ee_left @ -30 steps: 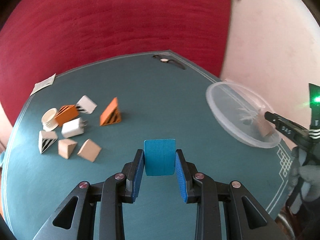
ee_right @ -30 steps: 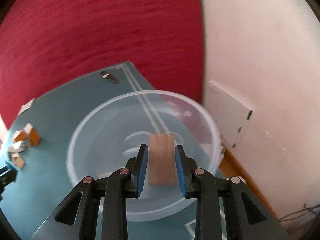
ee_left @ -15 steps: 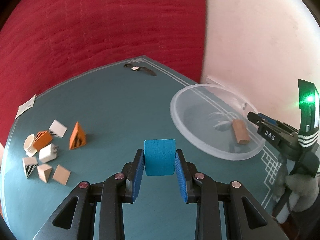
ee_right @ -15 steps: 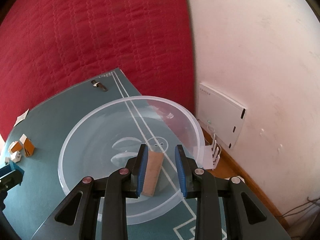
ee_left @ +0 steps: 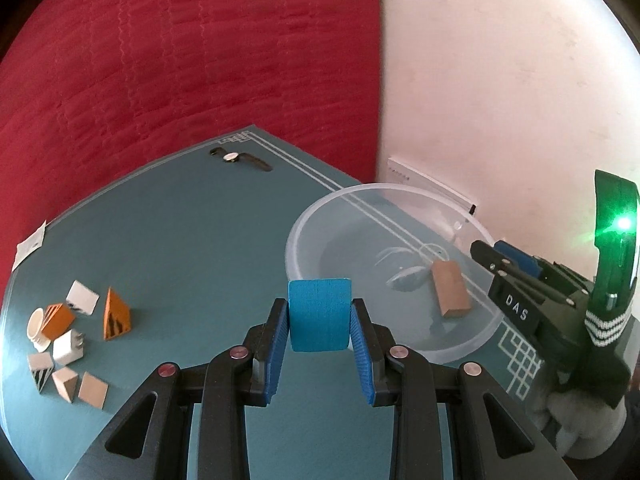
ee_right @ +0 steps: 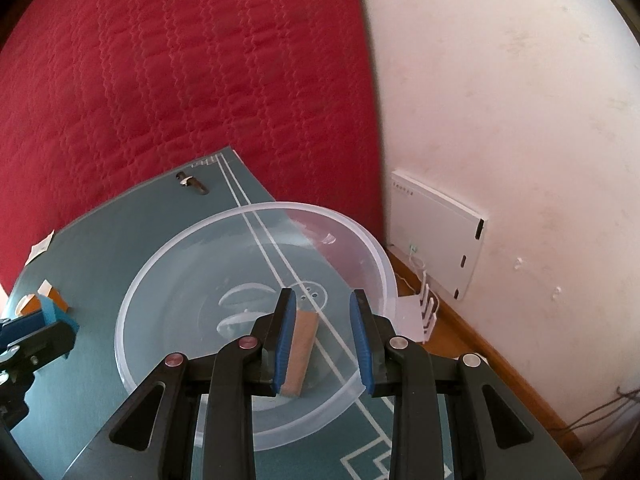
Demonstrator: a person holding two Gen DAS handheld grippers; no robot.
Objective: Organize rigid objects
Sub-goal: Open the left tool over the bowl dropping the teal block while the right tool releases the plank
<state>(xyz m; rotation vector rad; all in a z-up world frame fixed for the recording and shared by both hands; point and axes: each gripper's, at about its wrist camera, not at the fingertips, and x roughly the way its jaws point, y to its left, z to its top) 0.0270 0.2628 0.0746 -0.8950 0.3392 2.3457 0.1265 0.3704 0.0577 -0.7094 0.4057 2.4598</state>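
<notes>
left hand-held gripper (ee_left: pixel 320 328): clamped on blue wooden block (ee_left: pixel 319 314), above teal bench (ee_left: pixel 180 248) beside clear plastic bowl (ee_left: pixel 304 232) | right hand-held gripper (ee_right: pixel 323 334): jaws apart, nothing gripped, over bowl | tan wooden block (ee_left: pixel 450 288): lying in bowl | small wooden shapes (ee_left: pixel 68 340): clustered at bench's left

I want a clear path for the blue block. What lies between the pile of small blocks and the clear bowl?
Bare teal tabletop, seen in the left wrist view. Only the blue block, held in the left tongs, crosses that stretch between pile and clear bowl.
</notes>
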